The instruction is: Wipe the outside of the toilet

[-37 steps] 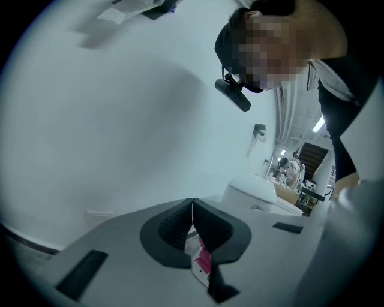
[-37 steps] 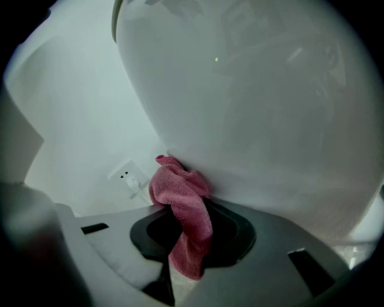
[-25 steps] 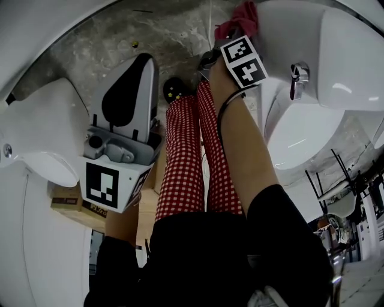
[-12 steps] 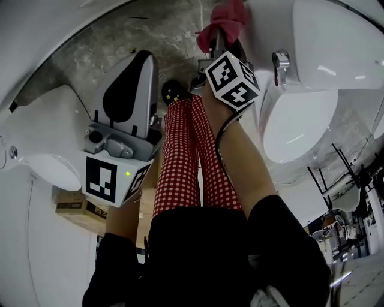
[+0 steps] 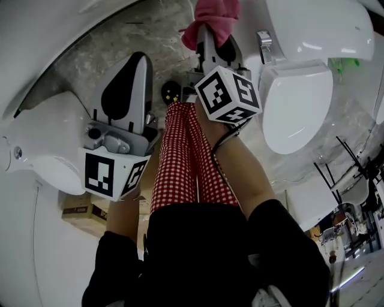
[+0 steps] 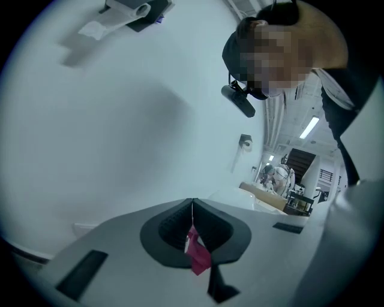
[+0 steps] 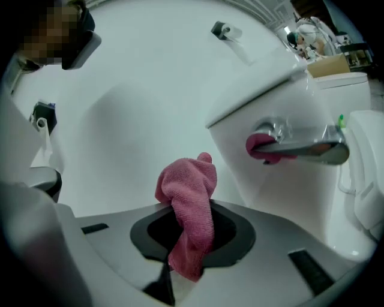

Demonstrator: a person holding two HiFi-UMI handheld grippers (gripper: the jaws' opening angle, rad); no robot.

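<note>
The white toilet stands at the right of the head view, with its tank [image 5: 318,27], closed lid [image 5: 297,105] and chrome flush lever [image 5: 264,47]. My right gripper [image 5: 210,30] is shut on a pink cloth [image 5: 213,13] just left of the tank. In the right gripper view the cloth [image 7: 187,186] bunches out of the right gripper [image 7: 193,210], a short way from the tank's side [image 7: 270,198] and apart from it; the lever [image 7: 300,147] is above right. My left gripper [image 5: 137,57] hangs shut away from the toilet. In the left gripper view a small pink scrap [image 6: 196,252] shows behind the closed tips of the left gripper [image 6: 192,205], which face a plain white surface.
A second white fixture [image 5: 42,144] fills the left side, with a cardboard box [image 5: 78,210] below it. The person's red checked trousers [image 5: 180,156] and a black shoe [image 5: 173,91] stand between the grippers on a stone floor [image 5: 114,36]. Metal racks [image 5: 354,180] are at the far right.
The right gripper with the cloth has drifted left and its marker cube has turned. The toilet has slid up and left in the head view. The left gripper has barely moved.
</note>
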